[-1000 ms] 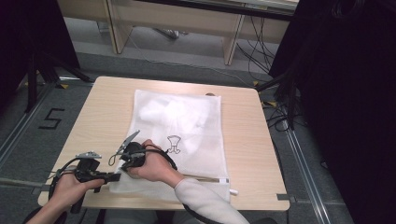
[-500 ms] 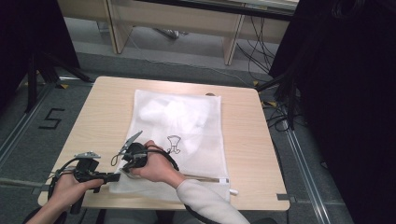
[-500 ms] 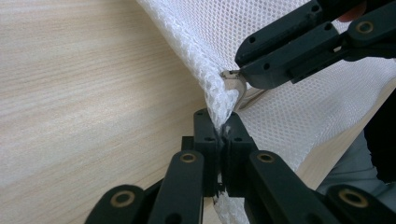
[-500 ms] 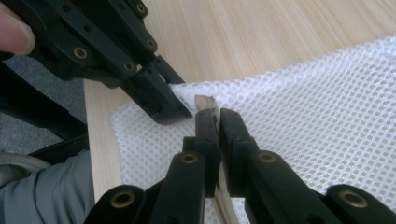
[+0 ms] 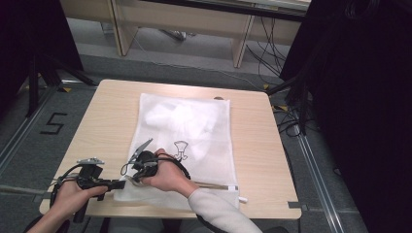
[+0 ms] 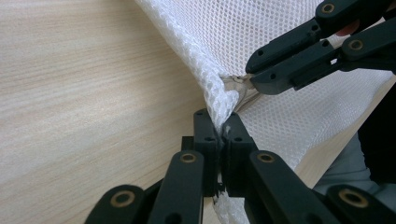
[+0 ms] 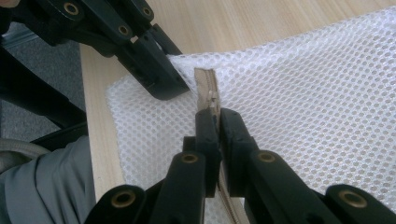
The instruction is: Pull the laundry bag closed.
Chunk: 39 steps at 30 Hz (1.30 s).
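A white mesh laundry bag (image 5: pixel 187 141) lies flat on the wooden table (image 5: pixel 107 121), reaching from near the far edge down to the near edge, with something white and bulky inside its far half and a small dark emblem (image 5: pixel 180 149) printed near its middle. Both grippers work at the bag's near left corner, by the table's near edge. The left gripper (image 6: pixel 219 128) is clenched on a fold of mesh right at that corner, pinning the fabric between its pads. The right gripper (image 7: pixel 214 122) is closed on the beige zipper tape (image 7: pixel 205 86) at the end of the zip, seemingly on or just beside the slider (the pull itself is too small to make out for certain). In the high view the zipper line (image 5: pixel 214 185) runs along the bag's near edge toward the near right corner, where a small white tab (image 5: pixel 242 199) pokes out. Judging by how things lie, the work in hand is running the zipper along that near edge, with the left gripper anchoring the corner while the right draws the slider. Both grips look set, but the slider sits at the left end, so nearly the whole length of the zip is left to travel. Whether it is meant to open or to close, I cannot tell.
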### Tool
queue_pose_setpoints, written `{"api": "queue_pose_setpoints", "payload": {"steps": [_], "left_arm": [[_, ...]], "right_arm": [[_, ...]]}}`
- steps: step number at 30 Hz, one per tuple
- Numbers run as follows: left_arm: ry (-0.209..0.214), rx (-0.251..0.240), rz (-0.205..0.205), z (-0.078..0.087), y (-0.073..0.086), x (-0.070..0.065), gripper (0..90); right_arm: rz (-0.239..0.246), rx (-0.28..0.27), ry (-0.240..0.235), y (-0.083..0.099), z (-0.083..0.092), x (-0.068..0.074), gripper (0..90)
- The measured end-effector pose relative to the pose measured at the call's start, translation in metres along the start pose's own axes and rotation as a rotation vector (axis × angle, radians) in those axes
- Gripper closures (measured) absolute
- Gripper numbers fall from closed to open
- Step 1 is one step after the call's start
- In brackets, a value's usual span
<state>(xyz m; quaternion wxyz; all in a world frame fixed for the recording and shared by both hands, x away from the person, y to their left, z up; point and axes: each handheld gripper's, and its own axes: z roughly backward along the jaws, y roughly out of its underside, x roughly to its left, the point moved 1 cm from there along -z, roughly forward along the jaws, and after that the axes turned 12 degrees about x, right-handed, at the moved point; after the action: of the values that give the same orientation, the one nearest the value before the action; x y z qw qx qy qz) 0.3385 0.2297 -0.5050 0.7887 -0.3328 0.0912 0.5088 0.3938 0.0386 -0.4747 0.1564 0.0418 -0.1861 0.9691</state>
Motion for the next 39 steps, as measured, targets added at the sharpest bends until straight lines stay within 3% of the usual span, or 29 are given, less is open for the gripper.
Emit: {"api": "queue_pose_setpoints", "payload": {"steps": [12, 17, 25, 31, 35, 36, 38, 39], "left_arm": [[0.031, -0.007, 0.016, 0.001, 0.0, -0.001, 86.1], [0.015, -0.018, -0.001, 0.001, -0.001, -0.004, 86.2], [0.044, -0.037, 0.006, 0.002, -0.001, -0.005, 86.2], [0.057, -0.059, 0.024, 0.004, -0.001, -0.007, 86.5], [0.064, -0.069, 0.046, 0.007, -0.001, -0.005, 86.5], [0.058, -0.078, 0.05, 0.007, -0.001, -0.004, 86.5], [0.059, -0.06, 0.035, 0.006, -0.001, -0.004, 86.5], [0.05, -0.064, 0.036, 0.005, -0.001, -0.005, 86.5]], "right_arm": [[-0.002, -0.003, -0.007, 0.007, 0.002, 0.001, 87.8], [0.01, 0.007, 0.023, 0.005, 0.002, 0.005, 87.8], [0.032, -0.021, 0.053, 0.0, 0.0, 0.006, 87.8], [0.034, 0.014, 0.065, 0.001, 0.002, 0.008, 87.9], [0.033, 0.068, 0.086, 0.006, 0.0, 0.008, 88.0], [0.013, 0.078, 0.076, 0.008, -0.001, 0.008, 88.0], [-0.006, 0.077, 0.07, 0.011, -0.002, 0.007, 87.9], [0.02, 0.059, 0.061, 0.011, -0.004, 0.006, 87.9]]}}
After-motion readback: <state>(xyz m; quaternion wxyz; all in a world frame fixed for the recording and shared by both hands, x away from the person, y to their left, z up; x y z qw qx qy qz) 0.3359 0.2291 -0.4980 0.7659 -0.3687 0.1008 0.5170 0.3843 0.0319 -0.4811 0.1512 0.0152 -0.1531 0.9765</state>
